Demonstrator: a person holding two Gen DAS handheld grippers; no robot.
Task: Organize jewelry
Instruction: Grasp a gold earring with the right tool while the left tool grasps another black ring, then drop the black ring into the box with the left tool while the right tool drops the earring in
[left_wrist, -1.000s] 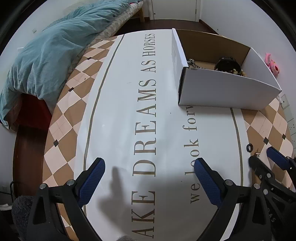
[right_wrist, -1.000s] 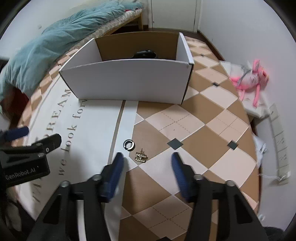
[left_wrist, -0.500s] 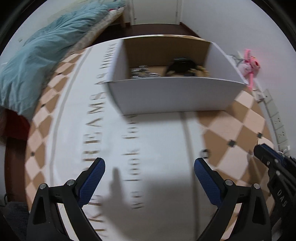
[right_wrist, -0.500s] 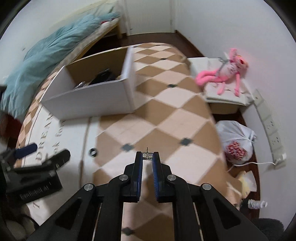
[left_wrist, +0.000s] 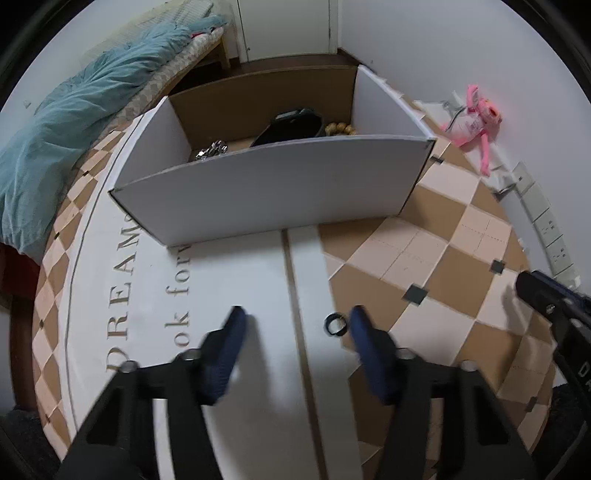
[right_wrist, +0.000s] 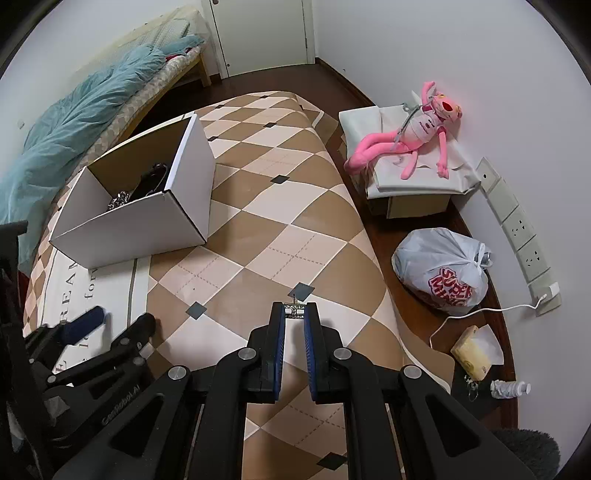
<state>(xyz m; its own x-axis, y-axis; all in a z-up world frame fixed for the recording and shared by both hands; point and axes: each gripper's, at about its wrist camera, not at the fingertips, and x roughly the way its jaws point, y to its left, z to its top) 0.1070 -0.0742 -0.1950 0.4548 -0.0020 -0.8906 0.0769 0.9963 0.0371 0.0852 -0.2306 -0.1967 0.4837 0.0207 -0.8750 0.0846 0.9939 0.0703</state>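
A small black ring (left_wrist: 335, 325) lies on the white part of the tablecloth. My left gripper (left_wrist: 298, 317) hangs over it with its jaws closing. The ring sits between the blue fingers, close to the right one, and the left pad is well clear of it. My right gripper (right_wrist: 294, 314) is shut on a small gold earring (right_wrist: 294, 309) pinched at its fingertips above the checked cloth. The white cardboard box (left_wrist: 280, 192) behind holds a black item (left_wrist: 291, 123), a silver chain (left_wrist: 212, 149) and wooden beads (left_wrist: 338, 128). The same box (right_wrist: 129, 229) stands far left in the right wrist view.
The table's right edge drops to a dark floor with a white plastic bag (right_wrist: 441, 273), a pink plush toy (right_wrist: 417, 129) on a covered box, and a wall socket strip (right_wrist: 517, 229). A bed with a teal duvet (left_wrist: 66, 122) lies to the left.
My left gripper has moved right until the ring lies between its fingers, and its jaws have narrowed. My right gripper has shut on the gold earring and carried it off the cloth, to the right.
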